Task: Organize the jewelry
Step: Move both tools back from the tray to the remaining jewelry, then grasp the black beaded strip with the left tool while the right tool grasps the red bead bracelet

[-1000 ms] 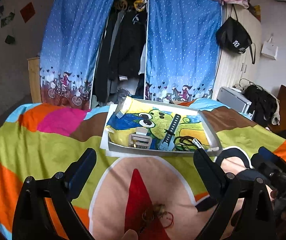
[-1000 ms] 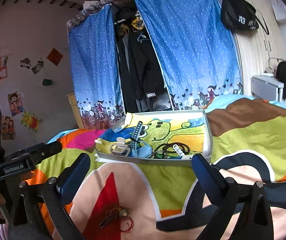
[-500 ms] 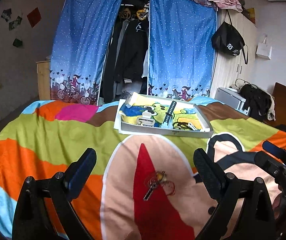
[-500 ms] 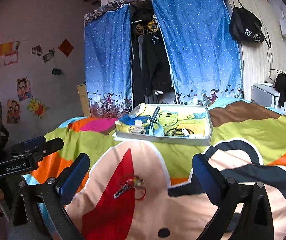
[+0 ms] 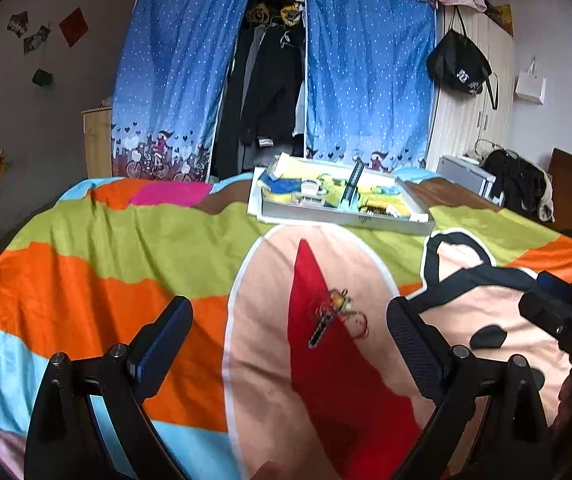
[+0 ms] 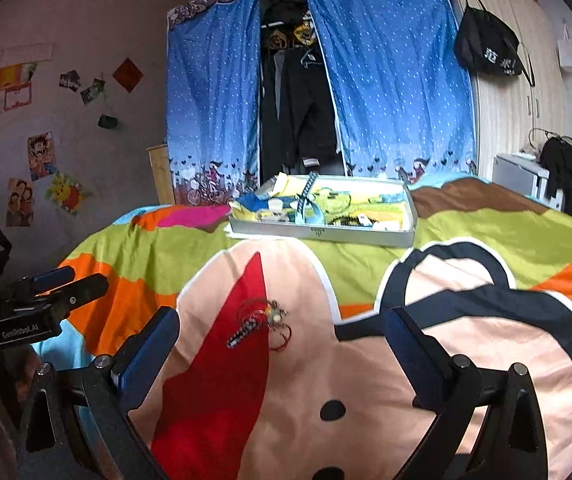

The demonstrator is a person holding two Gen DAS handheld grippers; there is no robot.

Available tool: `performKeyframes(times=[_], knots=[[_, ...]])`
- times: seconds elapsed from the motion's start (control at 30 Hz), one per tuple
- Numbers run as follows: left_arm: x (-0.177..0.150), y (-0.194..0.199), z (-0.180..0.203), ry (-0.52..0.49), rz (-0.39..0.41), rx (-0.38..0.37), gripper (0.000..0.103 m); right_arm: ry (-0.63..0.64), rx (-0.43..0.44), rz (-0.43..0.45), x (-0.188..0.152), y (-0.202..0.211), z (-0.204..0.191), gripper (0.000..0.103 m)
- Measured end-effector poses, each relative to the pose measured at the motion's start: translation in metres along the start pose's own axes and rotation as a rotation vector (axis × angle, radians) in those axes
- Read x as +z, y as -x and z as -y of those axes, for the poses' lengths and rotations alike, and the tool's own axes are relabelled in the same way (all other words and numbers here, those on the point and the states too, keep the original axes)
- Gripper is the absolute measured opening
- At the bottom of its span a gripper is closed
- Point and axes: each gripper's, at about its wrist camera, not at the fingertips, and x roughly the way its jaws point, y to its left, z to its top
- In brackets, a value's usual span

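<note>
Here, both grippers hovered over bed (image 5: 86, 248). Left gripper (image 5: 288, 338) fingers spread wide, held nothing; right gripper (image 6: 282, 344) same, wide apart, empty. Small tangle of jewelry (image 5: 336, 314) lay on red patch of bedspread, centre of frame, between fingertips in both views. Tray (image 5: 346, 216) with other pieces sat at far end, upper middle, well apart from tangle. Risks, as judged: thin red cord could slip from fingers; soft quilt could give under push, burying piece; grab might pinch fabric too; loose strands could snag or drop during carry to tray.
</note>
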Motion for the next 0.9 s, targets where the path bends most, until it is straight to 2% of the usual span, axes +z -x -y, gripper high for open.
performKeyframes(times=[0.37, 0.63, 0.9], knots=[[-0.037, -0.014, -0.007, -0.009, -0.097, 0.027, 0.095, -0.044, -0.031, -0.093, -0.035, -0.014, 0.004, 0.103], [-0.049, -0.030, -0.005, -0.039, -0.175, 0.053, 0.095, -0.083, -0.052, -0.164, -0.055, -0.028, 0.009, 0.103], [-0.054, -0.040, -0.006, -0.045, -0.213, 0.061, 0.095, -0.125, -0.069, -0.198, -0.068, -0.039, 0.016, 0.103]])
